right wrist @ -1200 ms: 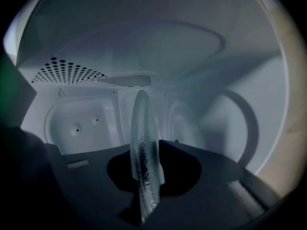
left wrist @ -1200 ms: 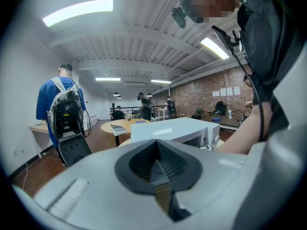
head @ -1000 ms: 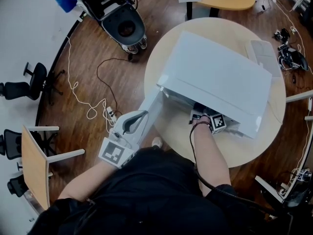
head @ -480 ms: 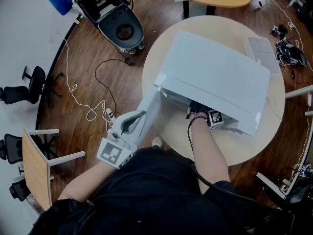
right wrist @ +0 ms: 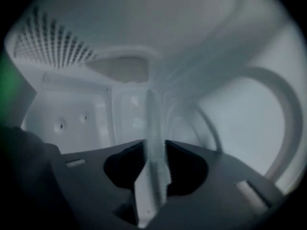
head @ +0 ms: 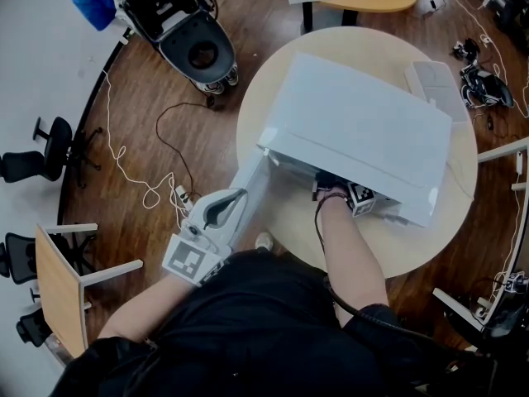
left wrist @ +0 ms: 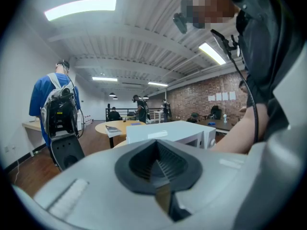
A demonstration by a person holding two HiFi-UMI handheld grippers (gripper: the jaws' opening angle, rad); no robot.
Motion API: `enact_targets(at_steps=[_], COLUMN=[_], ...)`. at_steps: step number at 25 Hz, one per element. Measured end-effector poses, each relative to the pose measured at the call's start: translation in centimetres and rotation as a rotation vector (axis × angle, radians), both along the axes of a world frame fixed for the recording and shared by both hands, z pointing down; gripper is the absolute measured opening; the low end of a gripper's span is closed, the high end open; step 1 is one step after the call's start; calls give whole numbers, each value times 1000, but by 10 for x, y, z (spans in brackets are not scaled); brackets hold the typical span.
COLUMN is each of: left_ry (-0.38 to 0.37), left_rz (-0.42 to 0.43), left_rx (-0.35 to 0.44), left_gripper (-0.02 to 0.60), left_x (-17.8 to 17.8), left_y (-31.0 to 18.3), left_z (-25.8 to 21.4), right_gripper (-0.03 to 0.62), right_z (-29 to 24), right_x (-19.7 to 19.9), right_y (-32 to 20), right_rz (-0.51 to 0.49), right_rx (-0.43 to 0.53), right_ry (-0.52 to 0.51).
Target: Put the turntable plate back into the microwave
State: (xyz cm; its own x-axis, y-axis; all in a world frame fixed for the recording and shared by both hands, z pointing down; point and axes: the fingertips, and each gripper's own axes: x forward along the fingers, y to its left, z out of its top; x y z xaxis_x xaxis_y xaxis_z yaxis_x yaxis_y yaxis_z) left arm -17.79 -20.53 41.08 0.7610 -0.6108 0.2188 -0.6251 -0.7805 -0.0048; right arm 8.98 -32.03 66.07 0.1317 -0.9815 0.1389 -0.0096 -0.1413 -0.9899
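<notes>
The white microwave (head: 355, 131) stands on a round table with its door (head: 250, 190) swung open to the left. My right gripper (right wrist: 154, 150) reaches inside the cavity; from the head view only its marker cube (head: 361, 198) and the forearm show. The glass turntable plate (right wrist: 152, 123) lies edge-on between its jaws, its rim curving off to the right. Those jaws have just been opening, and the pads flank the rim without clamping it. My left gripper (head: 234, 198) hangs beside the open door, shut and holding nothing (left wrist: 157, 164).
The pale round table (head: 430, 246) carries a flat white item (head: 431, 85) at its far right. A dark wheeled machine (head: 194, 48) and loose cables (head: 157, 184) lie on the wood floor to the left. Chairs and a small desk (head: 58, 288) stand at the left.
The right hand has shifted a little at the microwave's mouth. The left gripper has stayed where it was beside the door.
</notes>
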Motion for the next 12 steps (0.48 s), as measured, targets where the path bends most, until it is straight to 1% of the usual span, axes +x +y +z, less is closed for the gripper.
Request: enact_targets(at_steps=[2,4,6,8,9,10,12], left_ry=[-18,-13,-4,3,8,14,24], left_rz=[15,19,25,38,44,50,61], left_rx=[12,15,18,22,24,25,26], left_gripper=[6,6,6,6,6,6,6], left_x=[-3,-5,-3,-2,-1,-1,0], left_y=[-1,-1,-1,-1,-1,-1,0], left_z=[4,5,5,4,4,4,4], right_gripper=[168,270,281,283,293,293,296], right_z=[-8,-8,0,7,8,9,8], right_x=[-3,-3,-3,-7,-11,-13,-15], right_y=[1,9,22,37,43,48,53], right_rz=[-31,-27,-26,-50,-63,-72,-68], right_rx=[-35,-110,-242,-383,-430,-453,-429], right_ry=[61,102,137,183,203,218,215])
